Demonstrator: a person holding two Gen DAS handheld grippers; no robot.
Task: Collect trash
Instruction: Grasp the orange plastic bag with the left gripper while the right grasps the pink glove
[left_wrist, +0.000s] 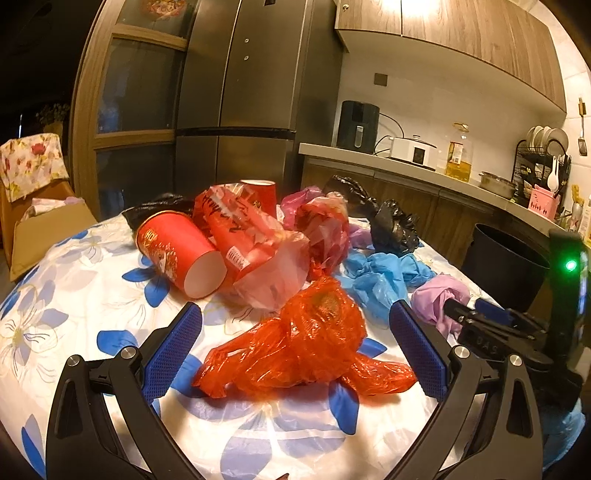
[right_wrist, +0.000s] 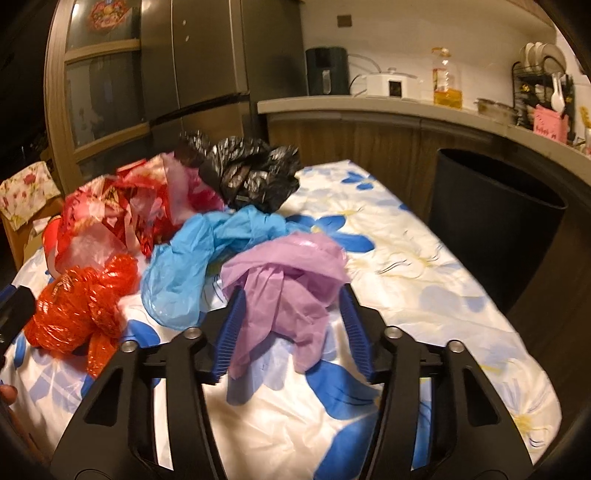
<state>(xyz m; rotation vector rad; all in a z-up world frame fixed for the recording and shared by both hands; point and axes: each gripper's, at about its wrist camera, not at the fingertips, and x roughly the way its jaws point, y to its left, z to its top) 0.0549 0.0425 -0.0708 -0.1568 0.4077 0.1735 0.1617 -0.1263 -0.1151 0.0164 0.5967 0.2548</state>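
While the flowered tabletop spreads out ahead of both tools, a heap of trash lies across it and a black bin stands off its edge, ahead and to the right of the right hand-held gripper. Beyond the heap a tall fridge rises, well ahead of both. Ahead and to the left of the left hand-held gripper a red paper cup lies on its side, touching a clear bag stuffed with red cups. A blue bag sits just ahead and left of the right tool, with a crumpled black bag behind it. An orange bag lies between the left tool's blue pads, which stand wide open and clear of it. A purple bag lies between the right tool's pads, which stand partly closed at its sides; whether they press on it I cannot tell.
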